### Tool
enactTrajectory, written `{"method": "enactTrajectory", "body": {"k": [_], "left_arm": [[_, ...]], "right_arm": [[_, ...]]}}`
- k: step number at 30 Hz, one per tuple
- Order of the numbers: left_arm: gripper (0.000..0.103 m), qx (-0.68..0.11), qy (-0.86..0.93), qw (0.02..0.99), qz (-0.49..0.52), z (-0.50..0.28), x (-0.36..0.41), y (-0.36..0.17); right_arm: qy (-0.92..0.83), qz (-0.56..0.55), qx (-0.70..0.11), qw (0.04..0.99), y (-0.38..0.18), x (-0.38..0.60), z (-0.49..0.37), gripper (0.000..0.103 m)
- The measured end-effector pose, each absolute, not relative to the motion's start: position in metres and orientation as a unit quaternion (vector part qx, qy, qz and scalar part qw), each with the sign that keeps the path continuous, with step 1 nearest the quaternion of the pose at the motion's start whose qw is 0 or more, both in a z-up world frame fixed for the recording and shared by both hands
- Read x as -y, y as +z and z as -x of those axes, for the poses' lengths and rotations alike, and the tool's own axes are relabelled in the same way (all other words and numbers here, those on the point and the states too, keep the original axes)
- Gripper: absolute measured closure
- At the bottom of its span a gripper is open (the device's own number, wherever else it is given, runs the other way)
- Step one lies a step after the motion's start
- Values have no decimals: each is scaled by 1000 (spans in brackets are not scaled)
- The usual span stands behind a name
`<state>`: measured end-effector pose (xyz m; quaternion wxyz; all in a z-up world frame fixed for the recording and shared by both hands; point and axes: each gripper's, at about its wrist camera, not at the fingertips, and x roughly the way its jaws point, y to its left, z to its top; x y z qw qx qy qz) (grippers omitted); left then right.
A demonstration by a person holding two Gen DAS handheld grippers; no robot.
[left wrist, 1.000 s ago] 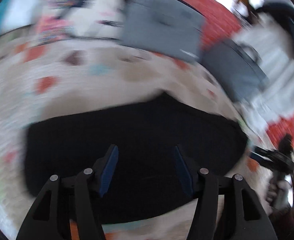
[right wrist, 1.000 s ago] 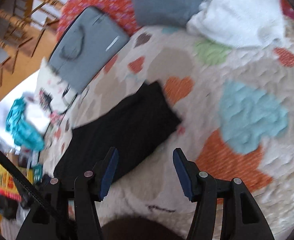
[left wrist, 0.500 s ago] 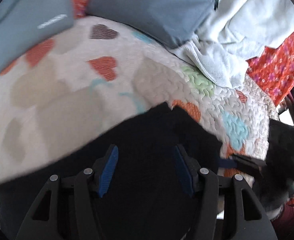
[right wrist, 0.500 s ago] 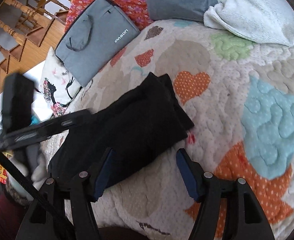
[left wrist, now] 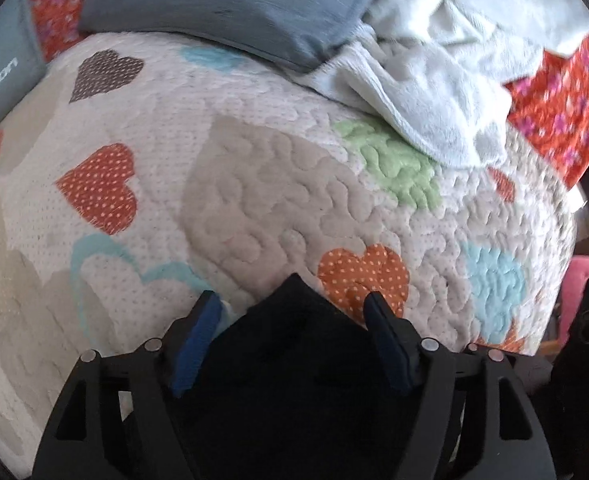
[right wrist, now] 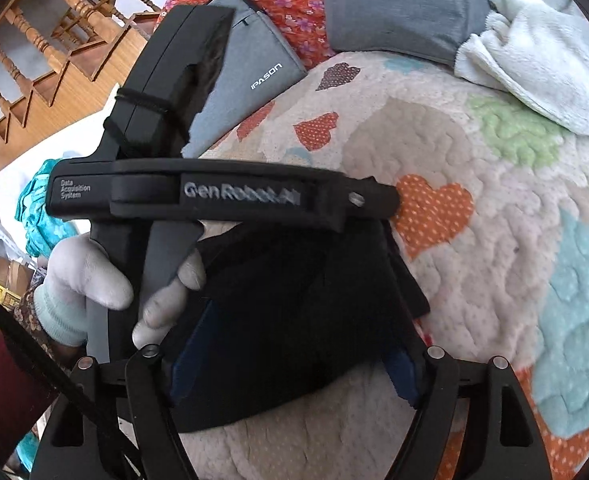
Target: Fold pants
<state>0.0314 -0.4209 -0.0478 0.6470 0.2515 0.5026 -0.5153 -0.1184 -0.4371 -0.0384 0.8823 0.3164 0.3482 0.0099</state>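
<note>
A: The black pants [right wrist: 310,320] are lying on the heart-patterned quilt [right wrist: 494,240] of the bed, already bunched into a compact shape, with one pointed corner poking out toward the orange heart.

B: And the claws?

A: The left claw [left wrist: 292,312] is hovering with its fingers spread on either side of that corner — released, gripping nothing. The right claw [right wrist: 294,368] is also standing wide apart over the near edge of the fabric, holding nothing.

B: What is worrying you?

A: The layers are looking loose and uneven. I am judging that a pinch at the corner may catch only the top layer, so the fold could be sliding apart underneath. The left tool is also crossing right over the pants, close to the right one — they could be knocking together.

B: Anything nearby?

A: A grey pillow [left wrist: 222,4], a white blanket [left wrist: 446,60] and a grey laptop bag [right wrist: 246,80], all well apart.
</note>
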Motion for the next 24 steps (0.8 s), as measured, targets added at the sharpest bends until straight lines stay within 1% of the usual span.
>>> {"method": "enactTrajectory", "body": {"k": [1,2,3,4,6,7,10,13,16,20,24], "left_arm": [[65,-499,-516,648,-256,-28,421,-46],[75,-501,-519,644,-255,-27,421,-44],[78,-497,-520,647,-255,-26,417,-40],[83,-492,-519,651,-254,-26,414,-37],[84,-491,-515,663,-233,-28,401,-26],[85,-490,-516,667,-219,-30,393,-21],[85,-485,-518,681,-180,-32,363,-1],[85,-478,-512,699,-145,-34,334,17],[85,-481,-502,714,-83,-48,290,32],[85,-489,-481,728,0,-66,223,29],[84,-507,-443,736,75,-82,156,12]], "right_arm": [[9,-318,-348,882,-38,437,117,28],[9,-324,-350,879,-39,439,116,44],[11,-335,-355,873,-42,441,114,53],[14,-346,-357,868,-44,443,114,64],[12,-361,-357,862,-45,446,114,66],[11,-360,-358,862,-43,444,114,69],[19,-347,-359,866,-30,433,111,73],[39,-324,-358,875,-11,412,106,74],[61,-287,-364,884,8,382,96,74],[103,-240,-383,886,23,333,75,74],[140,-191,-418,877,19,277,47,74]]}}
